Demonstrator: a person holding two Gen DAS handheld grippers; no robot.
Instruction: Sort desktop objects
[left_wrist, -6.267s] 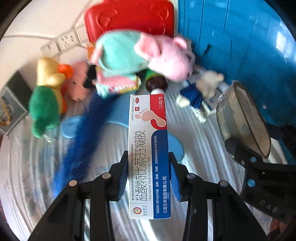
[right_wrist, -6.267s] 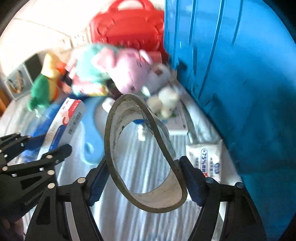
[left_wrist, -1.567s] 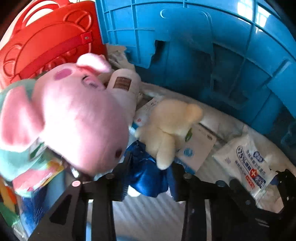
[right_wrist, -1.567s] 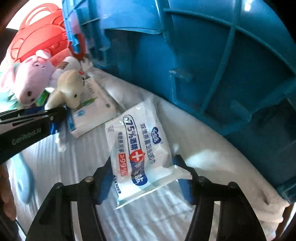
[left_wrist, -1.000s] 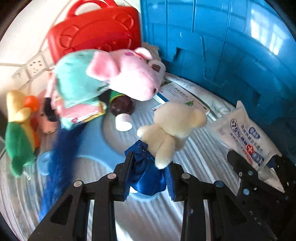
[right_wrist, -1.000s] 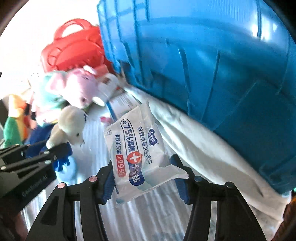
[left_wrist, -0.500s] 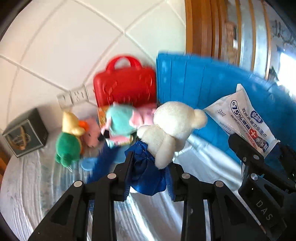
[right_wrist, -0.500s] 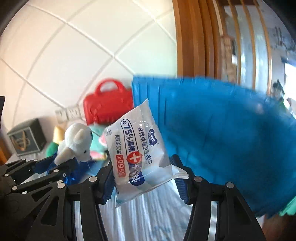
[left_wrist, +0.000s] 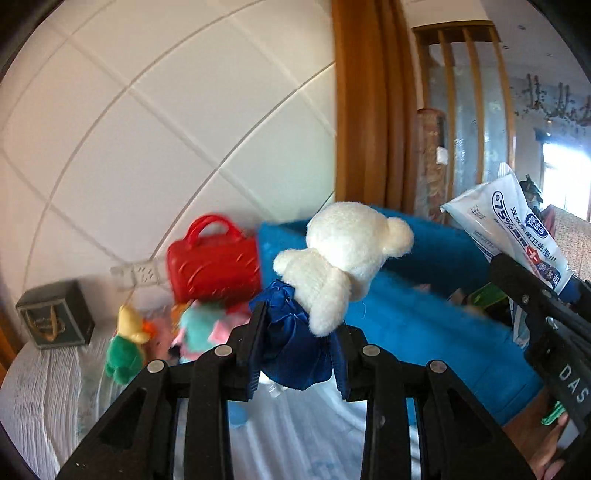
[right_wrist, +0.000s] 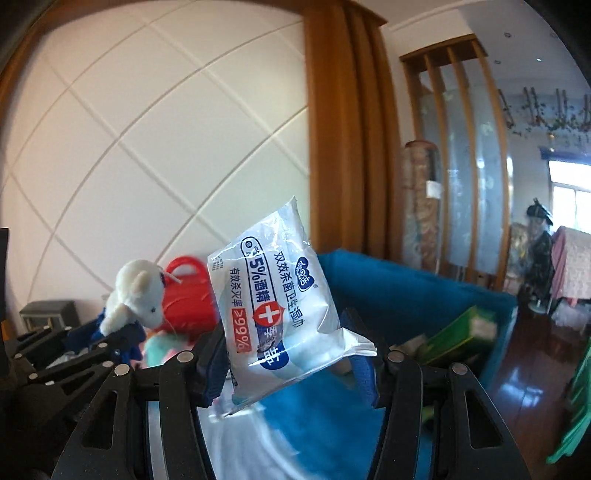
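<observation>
The left gripper (left_wrist: 299, 354) pinches a small white bear (left_wrist: 343, 258) by its blue satin dress, low centre of the left view; the bear's head and arms stick up free above the fingers. The right gripper (right_wrist: 288, 363) is clamped across the lower part of a wipes pack (right_wrist: 275, 302), which stands up tilted at the centre of the right view and shows again at the right edge of the left view.

Both loads hang in the air above the blue bin (right_wrist: 413, 295), whose rim runs across the middle right of both views. A green box (right_wrist: 461, 332) lies inside it already. The red case (left_wrist: 214, 269), the green and yellow plush (left_wrist: 123, 350) and the pile beside it sit on the table at lower left.

The bear looks light and soft: the dress bunches under the pads, so I'd guess the grip is on cloth rather than body and it could slide out. The pack looks light too, but its film is glossy and yielding, and a hold on the fuller middle seems safer than one on the crimped edge.
</observation>
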